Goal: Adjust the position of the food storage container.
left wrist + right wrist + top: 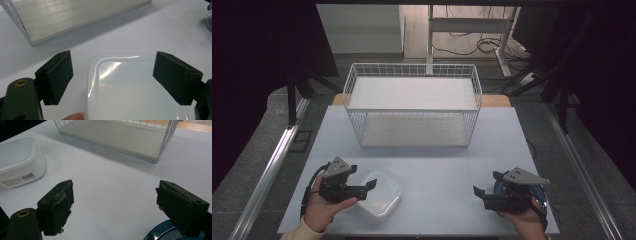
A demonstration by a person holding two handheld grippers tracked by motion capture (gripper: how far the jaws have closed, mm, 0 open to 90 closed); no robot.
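Observation:
A translucent white plastic container (384, 199) with its lid on sits at the table's front left. My left gripper (363, 178) hovers at its left edge, jaws open. In the left gripper view the lid (130, 92) lies below and between the spread jaws of that gripper (112, 75), untouched by the pads. My right gripper (487, 183) is at the front right, open with nothing between its jaws (115, 205). Beneath it lies a round blue object (539, 194), whose rim (165, 233) is partly hidden by the right jaw. The container (20, 160) stands far to the left in the right gripper view.
A white wire basket shelf (412, 110) with two pale boards stands at the back middle of the white table (437, 165). Its lower board (120, 135) faces both grippers. Dark floor, metal rails and cables surround the table.

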